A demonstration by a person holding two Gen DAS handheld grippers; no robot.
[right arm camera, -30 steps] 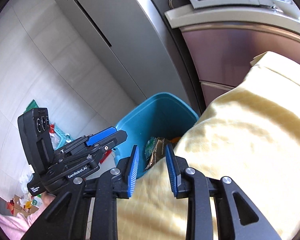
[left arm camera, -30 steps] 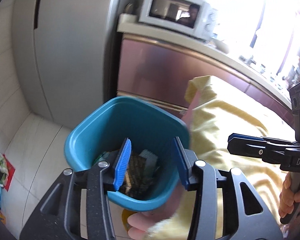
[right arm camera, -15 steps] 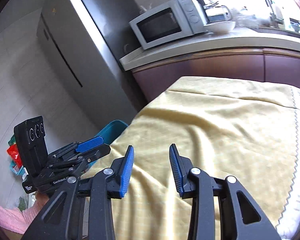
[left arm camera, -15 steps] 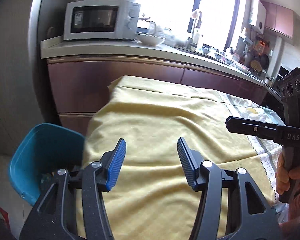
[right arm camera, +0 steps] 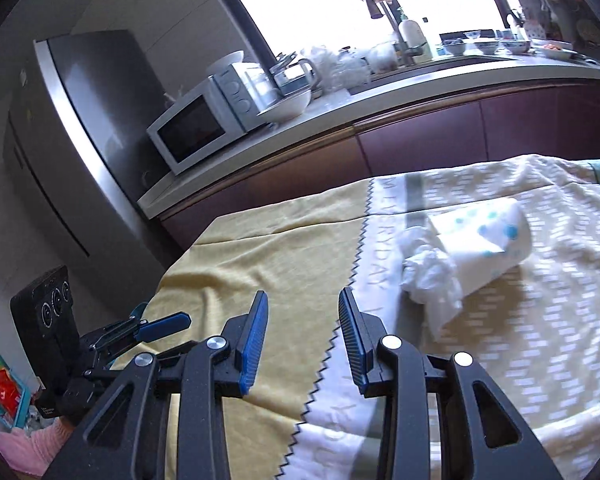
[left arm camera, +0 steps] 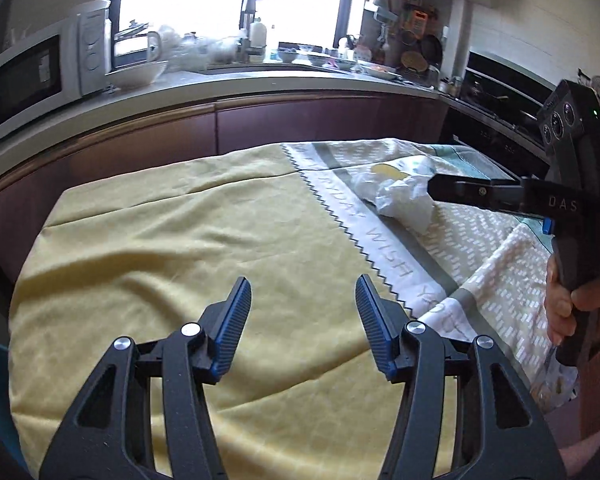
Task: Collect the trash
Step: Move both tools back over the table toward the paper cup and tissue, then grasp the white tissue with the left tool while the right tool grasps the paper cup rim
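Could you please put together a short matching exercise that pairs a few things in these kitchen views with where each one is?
Things:
1. crumpled white tissue
2. microwave
3. white bowl
4. left tool

Places:
A. on the counter, right beside the microwave
B. over the plain yellow part of the cloth, jaws apart and empty
C. on the patterned part of the cloth, against a dotted roll
D. at the end of the counter next to the fridge

Pairs: 1-C, 2-D, 3-A, 4-B

Crumpled tissue lies on the tablecloth, touching the paper roll.
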